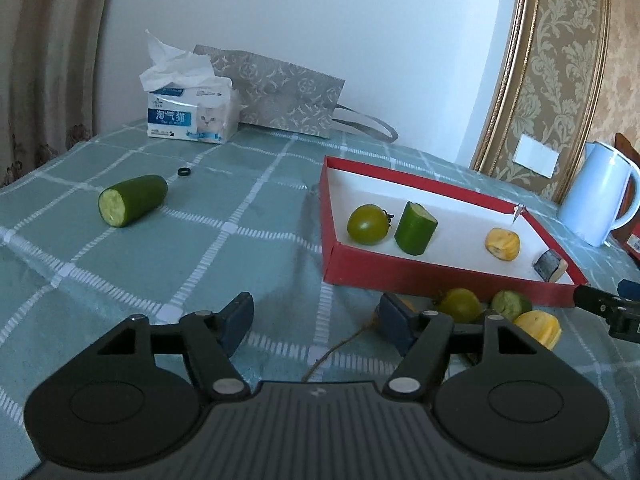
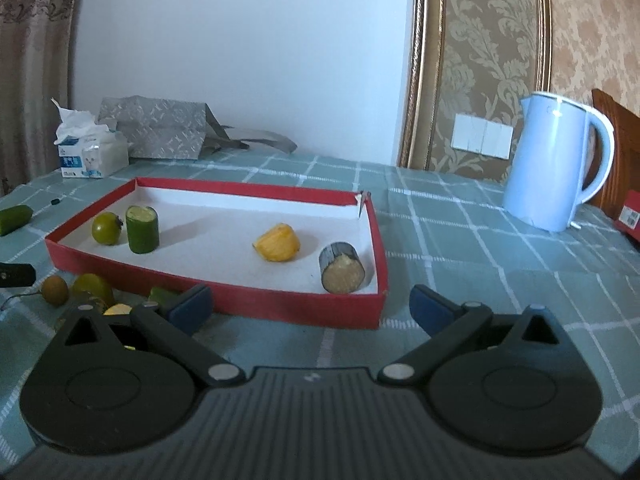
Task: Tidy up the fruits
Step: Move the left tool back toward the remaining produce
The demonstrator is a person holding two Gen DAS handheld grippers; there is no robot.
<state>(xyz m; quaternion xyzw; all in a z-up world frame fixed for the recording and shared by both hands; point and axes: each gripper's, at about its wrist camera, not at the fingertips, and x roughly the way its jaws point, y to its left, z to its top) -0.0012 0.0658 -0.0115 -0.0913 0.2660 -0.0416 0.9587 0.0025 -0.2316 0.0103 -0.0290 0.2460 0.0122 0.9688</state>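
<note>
A red tray with a white floor holds a green tomato, an upright cucumber piece, a yellow piece and a dark-skinned cut piece. A second cucumber piece lies on the cloth left of the tray. In front of the tray lie a green tomato, a small green piece, a yellow piece and a brownish round fruit. My left gripper is open and empty over the cloth. My right gripper is open and empty before the tray's front wall.
A tissue pack and a grey patterned bag stand at the back. A pale blue kettle stands at the right. A small black ring lies on the checked cloth.
</note>
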